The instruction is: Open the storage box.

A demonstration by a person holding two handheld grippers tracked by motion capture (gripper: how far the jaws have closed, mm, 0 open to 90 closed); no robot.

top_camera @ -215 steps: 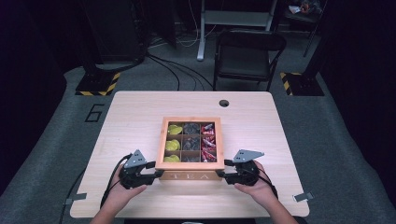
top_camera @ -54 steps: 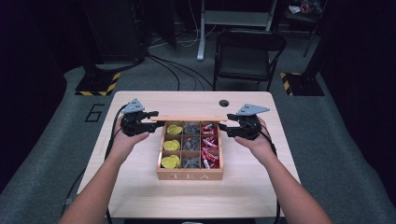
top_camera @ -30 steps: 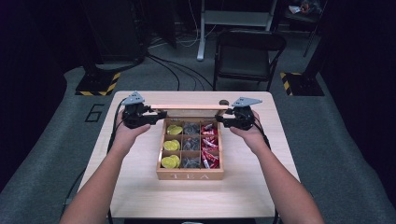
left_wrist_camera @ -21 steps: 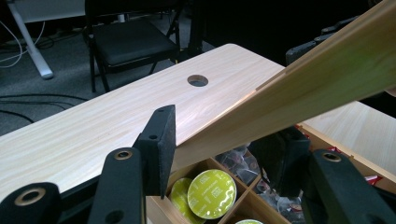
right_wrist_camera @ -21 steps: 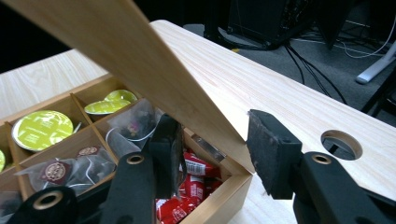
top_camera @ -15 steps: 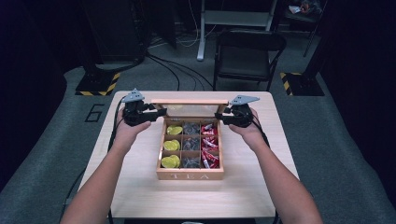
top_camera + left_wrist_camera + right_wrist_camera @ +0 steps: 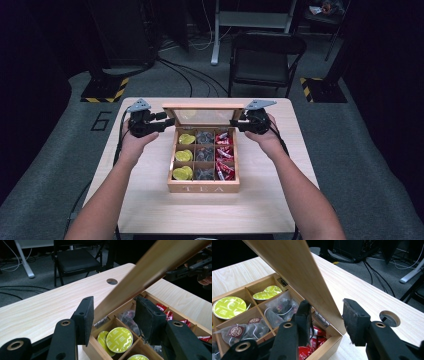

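A wooden tea box (image 7: 202, 189) sits mid-table with its glass-paned lid (image 7: 202, 107) swung up at the back. Its compartments hold yellow-green capsules (image 7: 183, 156), dark tea bags (image 7: 204, 155) and red packets (image 7: 224, 157). My left gripper (image 7: 167, 120) is at the lid's left edge. In the left gripper view (image 7: 113, 315) the jaws straddle that edge with a gap, having just been opening a little. My right gripper (image 7: 235, 121) is at the lid's right edge. Its jaws (image 7: 327, 317) have just been closing around the lid's lower corner (image 7: 337, 326), pads not pressing.
A round cable hole (image 7: 389, 318) lies in the light wood table (image 7: 150, 200) just behind the box. A black folding chair (image 7: 265, 55) stands beyond the far edge. My forearms run up both sides of the box.
The lid has tipped further back, from edge-on to showing its glass pane. Both hands have stayed at its side edges.
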